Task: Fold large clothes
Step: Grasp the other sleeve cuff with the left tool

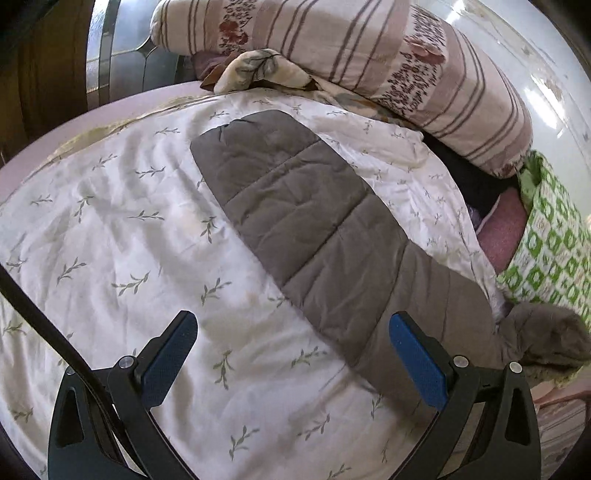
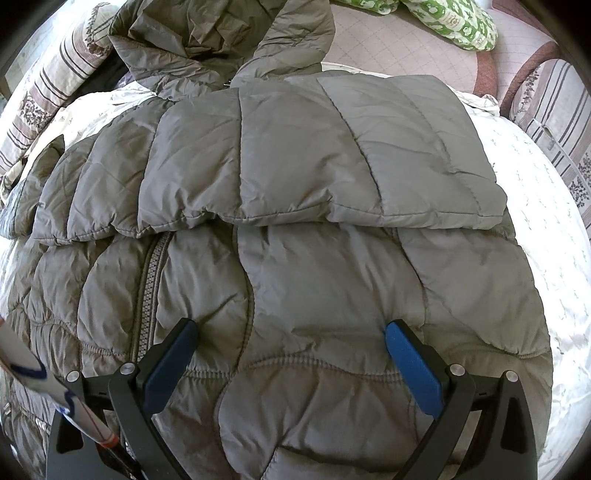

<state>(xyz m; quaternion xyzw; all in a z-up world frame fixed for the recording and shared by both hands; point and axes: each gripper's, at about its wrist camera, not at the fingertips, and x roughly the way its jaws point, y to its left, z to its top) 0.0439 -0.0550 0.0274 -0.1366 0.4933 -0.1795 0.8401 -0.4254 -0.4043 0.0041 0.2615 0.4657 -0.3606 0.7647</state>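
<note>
Jacket (image 2: 295,240) lay on the quilt (image 1: 129,221), grey, puffy, zip (image 2: 147,280) showing, hood (image 2: 207,33) at the far end from the right gripper (image 2: 291,354).

Right gripper: released, jaws spread wide, nothing between them. It sat directly over the jacket body, tips close to the fabric; can't tell if touching. One sleeve (image 2: 314,155) was already folded across the body just ahead of the tips, its long axis running left-right across the view.

Left gripper (image 1: 293,350): also released, empty, over bare quilt. The other sleeve (image 1: 314,221) lay ahead and to its right, flat, long axis running diagonally from far-left to near-right, cuff at the far end, passing under the right fingertip (image 1: 417,354).

Judgement: that spread sleeve is the next fold, and the left gripper is the nearer one; it would need to shift right or forward to reach it.

No brand, label or readable writing visible on the jacket or bedding.
</note>
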